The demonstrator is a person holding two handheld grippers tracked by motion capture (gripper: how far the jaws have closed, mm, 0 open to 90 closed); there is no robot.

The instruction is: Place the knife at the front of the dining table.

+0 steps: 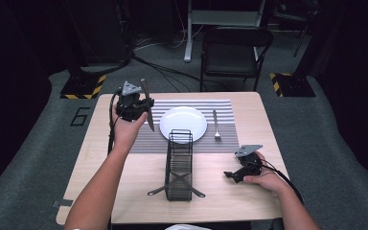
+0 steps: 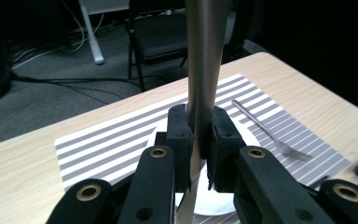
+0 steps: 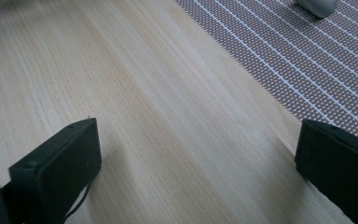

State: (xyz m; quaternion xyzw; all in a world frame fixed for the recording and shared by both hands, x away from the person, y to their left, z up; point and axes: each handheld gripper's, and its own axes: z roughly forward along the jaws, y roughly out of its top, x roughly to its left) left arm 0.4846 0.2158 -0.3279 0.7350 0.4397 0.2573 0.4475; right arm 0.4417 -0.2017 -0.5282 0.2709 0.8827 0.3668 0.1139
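A knife (image 1: 146, 103) was held upright, clamped between the closed jaws of the left gripper (image 1: 135, 106), over the striped placemat's (image 1: 225, 141) left edge, just left of the white plate (image 1: 183, 123). The right gripper (image 1: 234, 175) was rested on the table's (image 1: 124, 187) near right, jaws wide apart and empty.

On the table are one round white plate (image 1: 183, 123), one striped grey placemat (image 1: 230, 125), one black wire rack (image 1: 179, 165), one silver knife (image 1: 147, 105) and one silver fork (image 1: 216, 124).

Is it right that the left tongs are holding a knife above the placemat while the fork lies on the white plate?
Not quite. The left tongs do grip the knife over the striped placemat, but the fork lies on the placemat to the right of the white plate, apart from it, not on it. The high view shows this.
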